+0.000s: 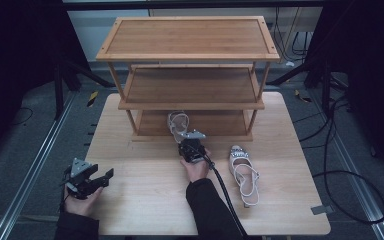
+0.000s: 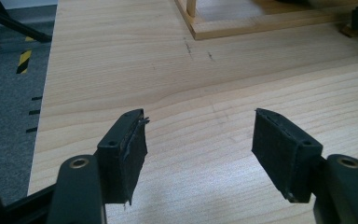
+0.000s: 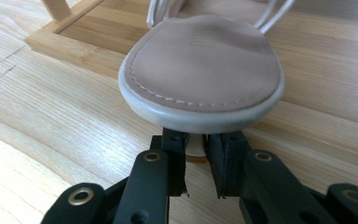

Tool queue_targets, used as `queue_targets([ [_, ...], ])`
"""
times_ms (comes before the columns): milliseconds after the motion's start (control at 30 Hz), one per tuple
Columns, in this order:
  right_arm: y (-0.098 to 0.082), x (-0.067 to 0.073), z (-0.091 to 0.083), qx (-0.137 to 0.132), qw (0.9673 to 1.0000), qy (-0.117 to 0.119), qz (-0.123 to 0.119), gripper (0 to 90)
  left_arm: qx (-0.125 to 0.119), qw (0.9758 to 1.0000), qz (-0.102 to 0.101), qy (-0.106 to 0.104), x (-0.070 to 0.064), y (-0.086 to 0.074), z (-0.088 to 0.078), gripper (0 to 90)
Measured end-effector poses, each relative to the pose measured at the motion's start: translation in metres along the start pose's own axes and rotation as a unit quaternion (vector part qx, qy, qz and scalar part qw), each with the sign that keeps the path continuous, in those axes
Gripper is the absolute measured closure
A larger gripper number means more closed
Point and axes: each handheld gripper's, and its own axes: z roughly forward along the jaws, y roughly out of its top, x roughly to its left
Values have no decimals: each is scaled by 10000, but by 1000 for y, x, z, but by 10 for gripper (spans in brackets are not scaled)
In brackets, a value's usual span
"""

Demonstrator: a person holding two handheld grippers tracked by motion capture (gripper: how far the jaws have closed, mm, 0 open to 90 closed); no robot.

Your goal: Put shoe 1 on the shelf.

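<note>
beige sandal's (image 3: 200,70) heel sits seemingly pinched in right claw (image 3: 196,156).

A pale, strappy sandal (image 3: 200,70) is held by its heel, the heel end raised above the table and the toe pointed into the lowest tier of the wooden shelf. A second matching sandal (image 1: 243,172), jewelled at the toe, is laid flat on the table, well apart.
</note>
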Motion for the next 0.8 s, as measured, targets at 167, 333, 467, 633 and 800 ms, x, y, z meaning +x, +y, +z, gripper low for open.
queue_targets([
  [167,10,8,5,-117,9998,90,-112,766,3,10000,-1,-2,0,0,0,338],
  [333,24,12,13,-238,9996,104,-111,773,3,10000,3,-1,0,0,0,338],
  [467,27,10,22,-236,9996,85,-115,770,-3,10000,-13,-4,1,0,0,338],
  [633,25,9,30,-243,9996,104,-48,764,3,10000,-10,-2,0,0,0,338],
  [800,25,10,36,-276,9995,124,-36,760,2,10000,-16,0,0,0,0,338],
])
